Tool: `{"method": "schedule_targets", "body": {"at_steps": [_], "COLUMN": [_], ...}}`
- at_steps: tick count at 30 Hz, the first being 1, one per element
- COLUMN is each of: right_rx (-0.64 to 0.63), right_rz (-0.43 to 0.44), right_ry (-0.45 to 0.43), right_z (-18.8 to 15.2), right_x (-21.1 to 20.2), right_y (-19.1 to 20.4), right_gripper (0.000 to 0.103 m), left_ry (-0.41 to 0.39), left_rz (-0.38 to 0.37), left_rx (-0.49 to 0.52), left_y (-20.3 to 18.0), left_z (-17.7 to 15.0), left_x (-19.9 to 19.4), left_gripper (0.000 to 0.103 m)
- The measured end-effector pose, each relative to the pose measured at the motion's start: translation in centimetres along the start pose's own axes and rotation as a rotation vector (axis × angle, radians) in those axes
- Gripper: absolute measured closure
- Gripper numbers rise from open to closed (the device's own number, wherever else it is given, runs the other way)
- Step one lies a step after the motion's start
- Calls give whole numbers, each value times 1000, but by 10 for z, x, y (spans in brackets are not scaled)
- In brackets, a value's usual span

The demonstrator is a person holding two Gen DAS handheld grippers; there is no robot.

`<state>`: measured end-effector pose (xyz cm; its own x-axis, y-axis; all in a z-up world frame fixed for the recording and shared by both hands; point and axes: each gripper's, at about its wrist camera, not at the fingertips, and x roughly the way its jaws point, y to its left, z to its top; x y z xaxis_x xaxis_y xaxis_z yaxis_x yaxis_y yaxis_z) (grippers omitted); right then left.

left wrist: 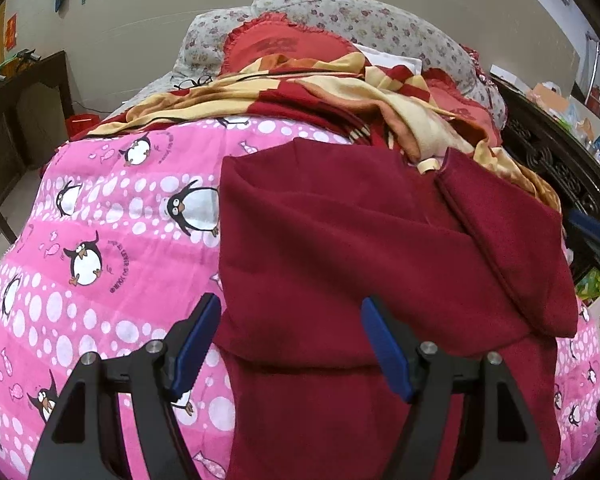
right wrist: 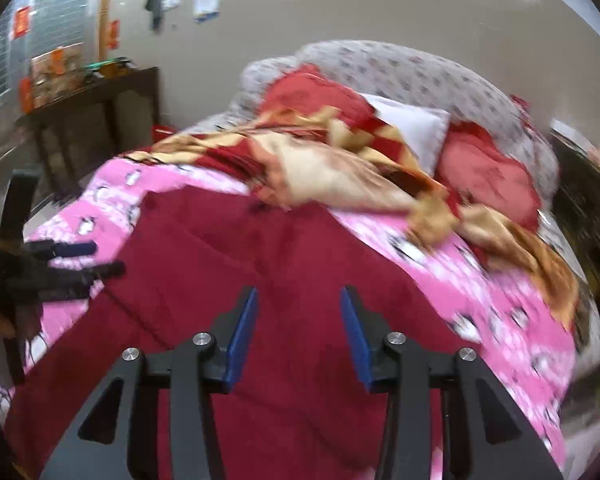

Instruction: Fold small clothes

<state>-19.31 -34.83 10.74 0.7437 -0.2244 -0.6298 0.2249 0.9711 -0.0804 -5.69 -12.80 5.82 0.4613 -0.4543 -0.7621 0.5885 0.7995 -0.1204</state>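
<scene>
Spread across a bed, a pink quilted cover printed with penguins and white dots carries the work; behind it lie a red and cream checked blanket, red frilled cushions and a floral grey headboard, with dark wooden furniture against a beige wall.

A dark red fleece garment is laid flat on the cover, near the front edge of the bed. One side is seen already turned over the body, its hemmed edge running diagonally across the cloth on the right of the left wrist view.

The left claw is held open above the near left part of the garment, nothing being gripped between its blue pads. The right claw is also open and empty, poised over the red cloth; its picture is smeared by motion. In the right wrist view the left claw appears at the far left, beside the garment's edge.

The step in hand is judged to be the pause between folds: one fold has been laid and the cloth let go. For the next move, the unfolded left edge would need to be pinched by the left claw, lifted and carried across toward the middle, while wrinkles are kept from being dragged into the layer beneath.
</scene>
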Motion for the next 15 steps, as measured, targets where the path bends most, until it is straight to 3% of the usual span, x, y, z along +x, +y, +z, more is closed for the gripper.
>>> {"method": "schedule_targets", "body": {"at_steps": [3,6,8,9,10,12,15], "right_rx": [17,49,107,118,119,144,173], "right_rz": [33,-13,5,12,4,25,131], "right_ry": [41,110,162,164,154,145,42], "right_z": [15,17,17,15,15,18,26], "right_x": [42,88,116,119,119,110,67], "right_y": [17,18,9,7,5,4,13], "right_gripper": [45,45,53,71,80,80,81], "left_ry": [4,-4,-10,-14,-17,-23,-54], "left_rz": [2,7,13,18,26,36,51], "left_rx": [6,7,11,13,15,11,-29], "left_y": [1,4,8,10,13,20,36], "left_z": [-1,-1,-2,-1,-2,-1,5], "left_x": [-2,-6,-10,-11,-12,-15,-21], "left_gripper": [26,26,26,26,26,26,26]}}
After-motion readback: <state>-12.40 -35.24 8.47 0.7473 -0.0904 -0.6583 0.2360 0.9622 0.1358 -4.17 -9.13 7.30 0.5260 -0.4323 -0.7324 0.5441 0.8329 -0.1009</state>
